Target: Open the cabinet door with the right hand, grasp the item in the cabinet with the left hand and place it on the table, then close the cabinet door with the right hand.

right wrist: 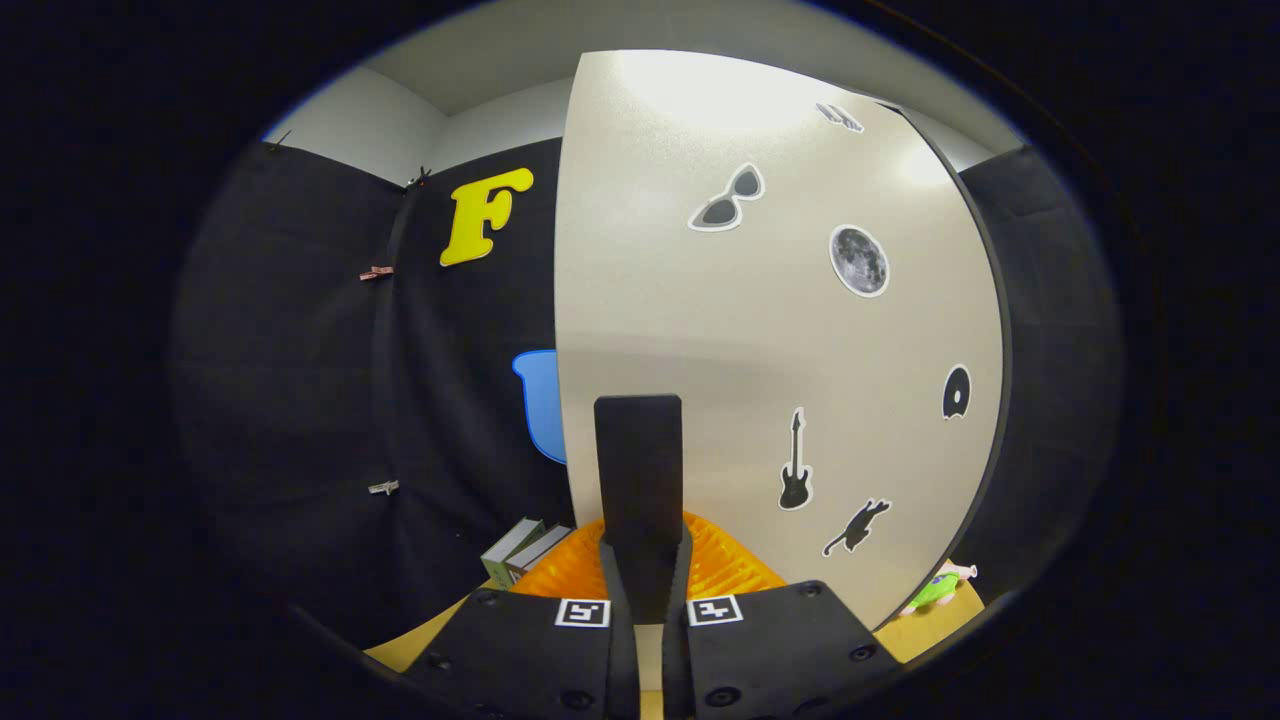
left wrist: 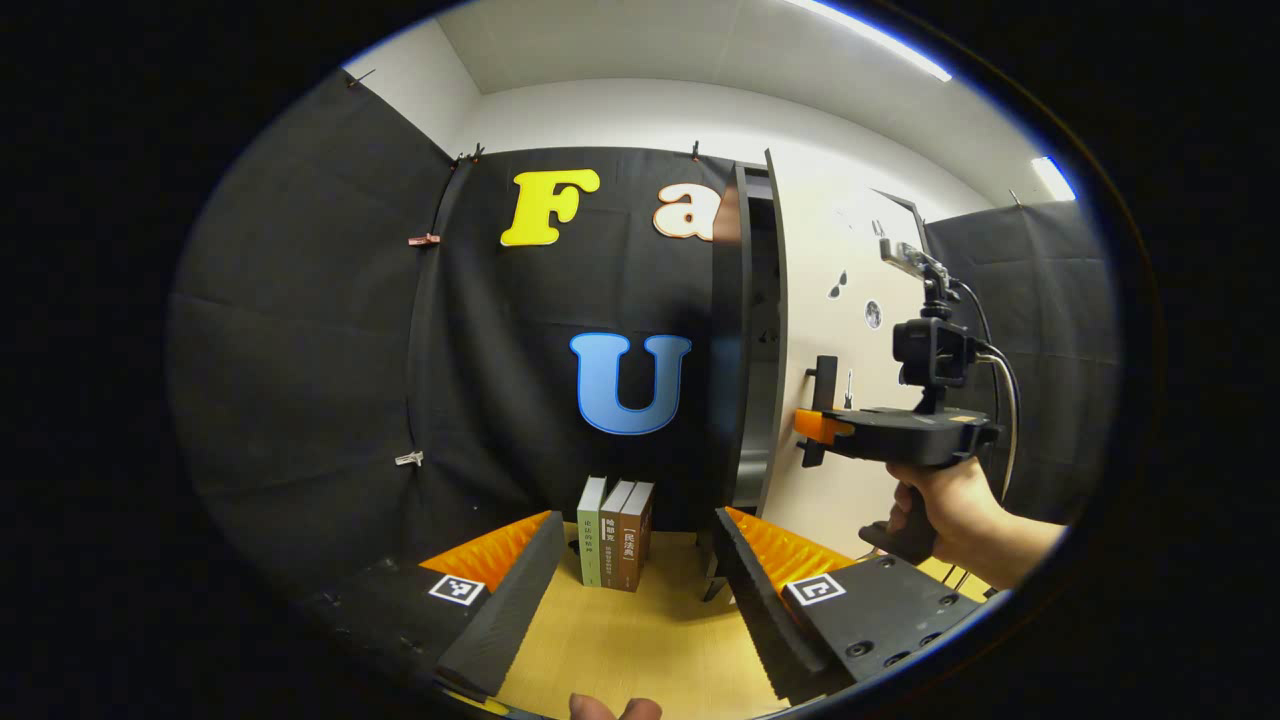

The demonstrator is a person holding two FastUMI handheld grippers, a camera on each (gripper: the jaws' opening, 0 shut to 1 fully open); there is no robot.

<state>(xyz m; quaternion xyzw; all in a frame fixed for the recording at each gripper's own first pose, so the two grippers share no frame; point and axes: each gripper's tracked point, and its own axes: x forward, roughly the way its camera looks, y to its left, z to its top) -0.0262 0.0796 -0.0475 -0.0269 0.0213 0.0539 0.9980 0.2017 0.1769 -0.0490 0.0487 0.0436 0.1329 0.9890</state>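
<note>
The cabinet door [right wrist: 760, 350] is standing straight ahead of the right claw [right wrist: 640, 560], its pale face carrying small stickers of sunglasses, a moon, a guitar and a cat. In the left claw view the door [left wrist: 800, 330] is showing ajar, up and to the right of the left claw [left wrist: 640, 590], with the dark cabinet [left wrist: 735, 330] edge just left of it. The bench [left wrist: 640, 640] is lying beneath and between the left claw's fingers. A hand [left wrist: 950, 510] is holding the right claw [left wrist: 815, 425] off to the right, its tip at the door's handle [left wrist: 822, 385]. In the right claw view the handle [right wrist: 640, 480] is rising between the fingers, which are sitting narrow and pressing on it from both sides. The left claw is standing wide with nothing between its fingers. Three books [left wrist: 615, 530] are standing upright on the bench just ahead of it. The item inside the cabinet is hidden, so I cannot tell where it lies.
</note>
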